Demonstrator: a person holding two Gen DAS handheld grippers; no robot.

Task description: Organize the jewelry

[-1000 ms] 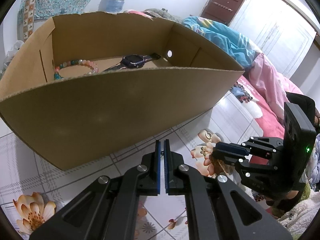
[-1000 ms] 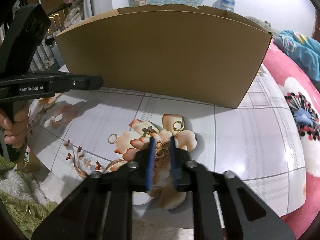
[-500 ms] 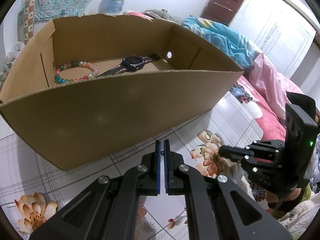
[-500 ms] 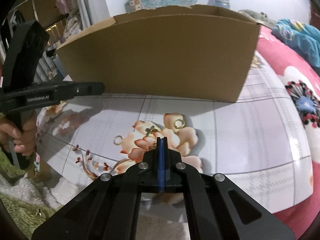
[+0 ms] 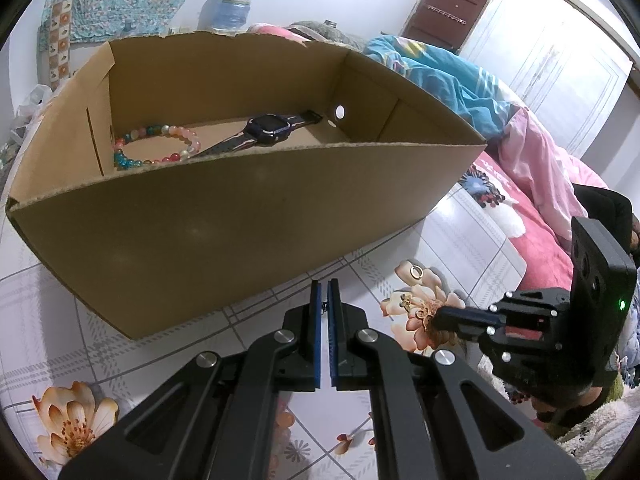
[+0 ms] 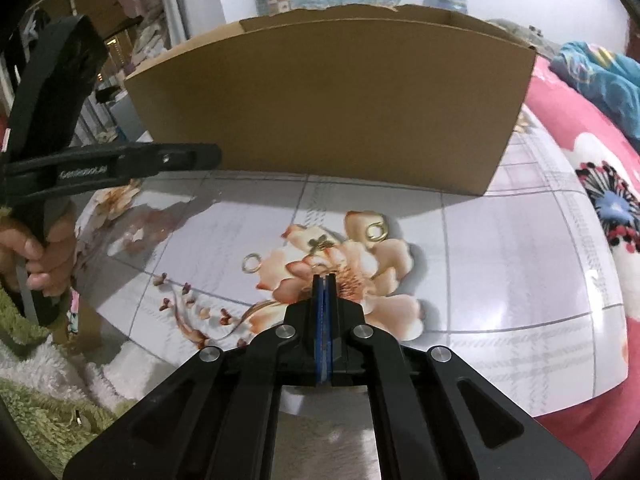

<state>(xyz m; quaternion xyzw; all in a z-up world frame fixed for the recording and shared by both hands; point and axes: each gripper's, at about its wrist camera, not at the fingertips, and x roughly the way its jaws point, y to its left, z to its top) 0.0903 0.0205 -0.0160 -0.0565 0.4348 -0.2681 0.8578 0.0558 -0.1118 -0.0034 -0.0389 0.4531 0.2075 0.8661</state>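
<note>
Your left gripper point(image 5: 324, 284) is clenched on nothing, just in front of the open brown cardboard box point(image 5: 248, 232) that holds the multicoloured bead bracelet point(image 5: 160, 148) and the dark strap wristwatch point(image 5: 268, 130). Your right gripper point(image 6: 324, 278) is pinched on a thin gold ring point(image 6: 318, 268), on the flower-printed tabletop point(image 6: 500, 264) before the box. A gold hoop earring point(image 6: 376, 231) and another small gold ring point(image 6: 253, 262) lie near that box wall too.

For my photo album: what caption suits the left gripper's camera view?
Bead bracelet and watch lie in the cardboard box; gold rings wait on the table.
</note>
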